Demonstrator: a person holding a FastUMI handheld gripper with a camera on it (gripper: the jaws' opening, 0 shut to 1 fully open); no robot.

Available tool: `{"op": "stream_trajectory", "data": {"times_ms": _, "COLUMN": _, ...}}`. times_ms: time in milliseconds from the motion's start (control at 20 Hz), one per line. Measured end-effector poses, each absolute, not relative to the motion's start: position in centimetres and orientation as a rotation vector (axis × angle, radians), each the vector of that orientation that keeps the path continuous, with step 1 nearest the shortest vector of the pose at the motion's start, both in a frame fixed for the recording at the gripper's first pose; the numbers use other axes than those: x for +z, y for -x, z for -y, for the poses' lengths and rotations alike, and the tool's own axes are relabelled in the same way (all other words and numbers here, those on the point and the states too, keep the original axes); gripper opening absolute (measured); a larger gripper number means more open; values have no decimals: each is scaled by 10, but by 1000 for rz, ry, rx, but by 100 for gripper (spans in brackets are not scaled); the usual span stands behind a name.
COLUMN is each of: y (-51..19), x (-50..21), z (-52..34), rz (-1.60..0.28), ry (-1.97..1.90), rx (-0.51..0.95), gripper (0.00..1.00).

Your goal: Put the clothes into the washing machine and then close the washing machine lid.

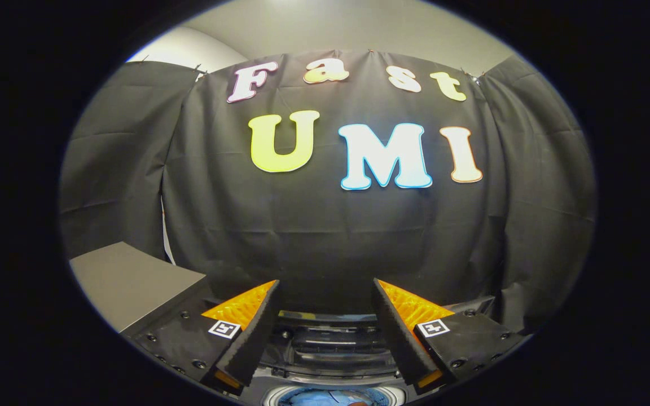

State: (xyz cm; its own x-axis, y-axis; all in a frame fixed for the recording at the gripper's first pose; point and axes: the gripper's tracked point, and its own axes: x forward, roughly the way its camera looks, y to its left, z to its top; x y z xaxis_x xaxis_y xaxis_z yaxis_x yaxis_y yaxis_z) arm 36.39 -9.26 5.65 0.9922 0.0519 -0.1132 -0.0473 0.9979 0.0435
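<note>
The gripper (325,293) is hovering above the washing machine (330,344) with its two fingers spread wide apart and nothing held between them. Seen between the fingers, the dark top of the washing machine is lying just below and ahead, its ribbed panel running across the gap. At the near side of the washing machine, below the fingers, the round drum opening (333,396) is showing, and pale blue clothes (325,399) are lying inside it; how much of the load is in the drum cannot be told, as only a sliver of the opening is in sight. The washing machine lid cannot be made out with certainty, so its position is left unstated. To the left of the washing machine, beyond the left finger (251,332), a flat grey surface (127,279) is standing. Behind the washing machine, the black cloth wall (325,225) is hanging in folds, and a pale ceiling (330,28) is showing above it.
</note>
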Motion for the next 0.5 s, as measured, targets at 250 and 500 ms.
{"op": "stream_trajectory", "data": {"times_ms": 250, "y": -398, "x": 42, "z": 94, "rz": -141, "ry": -67, "rx": 15, "gripper": 98}}
{"op": "stream_trajectory", "data": {"times_ms": 500, "y": -406, "x": 23, "z": 97, "rz": -171, "ry": -53, "rx": 17, "gripper": 99}}
